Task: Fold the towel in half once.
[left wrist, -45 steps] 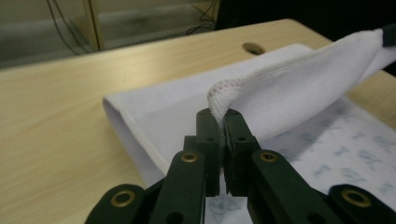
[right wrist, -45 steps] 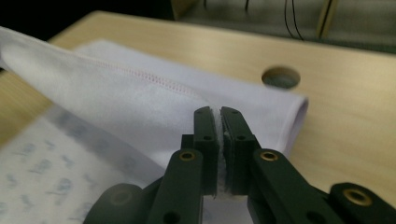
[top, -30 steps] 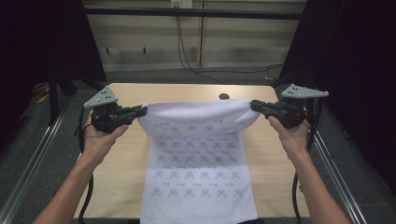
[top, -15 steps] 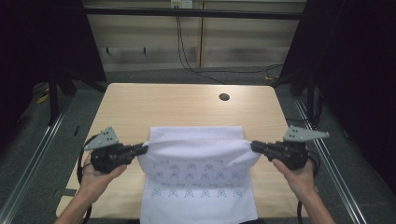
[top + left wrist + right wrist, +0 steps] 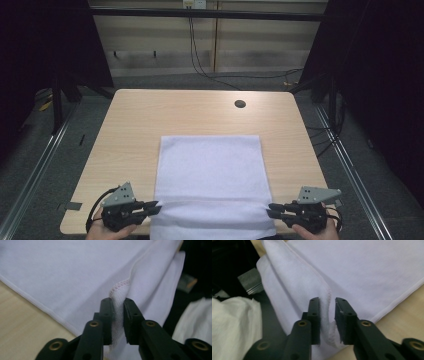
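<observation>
Lying flat on the wooden surface [image 5: 135, 125], the white cloth [image 5: 210, 170] is folded over on itself, its far edge straight across the middle of the surface and its near part hanging over the front edge. At the cloth's left near corner, the left gripper [image 5: 154, 206] sits low beside the fold, held by a hand [image 5: 107, 231] at the bottom of the high view. Its jaws have just been opening; in the left gripper view a stitched hem of the cloth [image 5: 117, 302] stands between them, and they are slightly spread with a narrow gap on one side, no longer pinching it. At the right near corner, the right gripper [image 5: 272, 210] mirrors this. Its jaws have also just been opening; in the right gripper view they stand apart with the cloth's folded edge [image 5: 325, 315] loose between them, a clear gap beside the right-hand jaw.
</observation>
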`<action>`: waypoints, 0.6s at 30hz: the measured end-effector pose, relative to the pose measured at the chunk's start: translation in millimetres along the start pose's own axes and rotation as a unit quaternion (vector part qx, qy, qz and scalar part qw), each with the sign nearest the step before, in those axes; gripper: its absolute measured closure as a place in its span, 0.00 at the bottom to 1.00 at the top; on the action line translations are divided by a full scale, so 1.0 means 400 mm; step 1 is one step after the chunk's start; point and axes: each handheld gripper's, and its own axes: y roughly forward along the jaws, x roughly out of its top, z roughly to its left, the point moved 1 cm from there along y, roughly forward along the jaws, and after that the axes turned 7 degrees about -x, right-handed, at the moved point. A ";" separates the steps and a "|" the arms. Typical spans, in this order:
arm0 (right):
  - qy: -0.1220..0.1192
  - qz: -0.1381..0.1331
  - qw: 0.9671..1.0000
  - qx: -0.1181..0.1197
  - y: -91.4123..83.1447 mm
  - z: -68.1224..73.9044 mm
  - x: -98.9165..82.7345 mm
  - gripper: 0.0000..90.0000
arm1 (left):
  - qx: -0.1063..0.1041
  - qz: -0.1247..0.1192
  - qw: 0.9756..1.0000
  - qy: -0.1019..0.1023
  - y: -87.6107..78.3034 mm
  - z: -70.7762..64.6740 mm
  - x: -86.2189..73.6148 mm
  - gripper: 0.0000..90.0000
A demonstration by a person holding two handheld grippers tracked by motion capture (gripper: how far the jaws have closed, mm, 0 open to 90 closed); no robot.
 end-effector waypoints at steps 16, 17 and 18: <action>0.003 -0.013 1.000 -0.011 0.039 -0.039 0.059 0.74 | -0.005 -0.062 0.998 -0.013 -0.042 0.051 0.028 0.71; 0.010 -0.010 1.000 -0.012 0.056 -0.056 0.071 0.74 | -0.002 -0.059 0.998 -0.020 -0.032 0.073 0.038 0.69; 0.011 -0.006 1.000 -0.009 0.075 -0.074 0.083 0.74 | 0.009 -0.057 0.998 -0.021 -0.021 0.096 0.048 0.69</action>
